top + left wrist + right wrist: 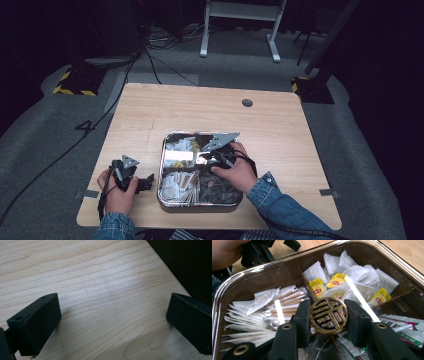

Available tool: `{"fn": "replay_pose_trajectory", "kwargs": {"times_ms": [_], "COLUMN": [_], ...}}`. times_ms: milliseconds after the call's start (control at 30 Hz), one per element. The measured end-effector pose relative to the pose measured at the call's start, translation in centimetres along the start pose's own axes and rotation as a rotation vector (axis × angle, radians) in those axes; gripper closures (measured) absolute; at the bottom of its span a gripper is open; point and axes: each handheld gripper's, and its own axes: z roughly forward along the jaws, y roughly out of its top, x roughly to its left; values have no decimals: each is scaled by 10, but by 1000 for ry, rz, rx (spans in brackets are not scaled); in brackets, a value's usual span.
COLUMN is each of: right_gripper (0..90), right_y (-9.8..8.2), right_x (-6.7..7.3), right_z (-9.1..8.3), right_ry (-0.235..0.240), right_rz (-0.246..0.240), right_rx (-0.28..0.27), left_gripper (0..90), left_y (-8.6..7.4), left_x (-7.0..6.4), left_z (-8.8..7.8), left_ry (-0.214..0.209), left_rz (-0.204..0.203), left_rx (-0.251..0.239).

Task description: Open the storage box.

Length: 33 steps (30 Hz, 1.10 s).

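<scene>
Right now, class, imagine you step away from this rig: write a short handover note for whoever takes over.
Right gripper: shut on a round black-and-gold medallion, held above the divided metal tray.
Left gripper: open, holding nothing, low over the bare wooden table left of the tray.
Tray: tea bags and white sachets sit in separate compartments.
Done: medallion gripped.
Left: where it should go is not given; confirm first.

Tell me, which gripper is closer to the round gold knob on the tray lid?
Right. The right gripper has its jaws closed on the gold knob over the tray. The left gripper rests open on the table, left of the tray.
</scene>
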Motion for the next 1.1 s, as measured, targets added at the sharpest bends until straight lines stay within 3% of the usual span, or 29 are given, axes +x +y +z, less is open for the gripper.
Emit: {"fn": "replay_pose_trajectory", "kwargs": {"times_ms": [567, 1100], "right_gripper": [587, 587], "right_y": [13, 7], "right_x": [-3, -15], "right_z": [-31, -63], "right_ry": [-34, -77], "right_rz": [-10, 18], "right_rx": [-74, -115], "left_gripper": [0, 0], "left_y": [0, 0], "left_x": [0, 0], "left_z": [0, 0], "left_ry": [0, 0], "left_rz": [-1, 0], "left_rx": [0, 0]}}
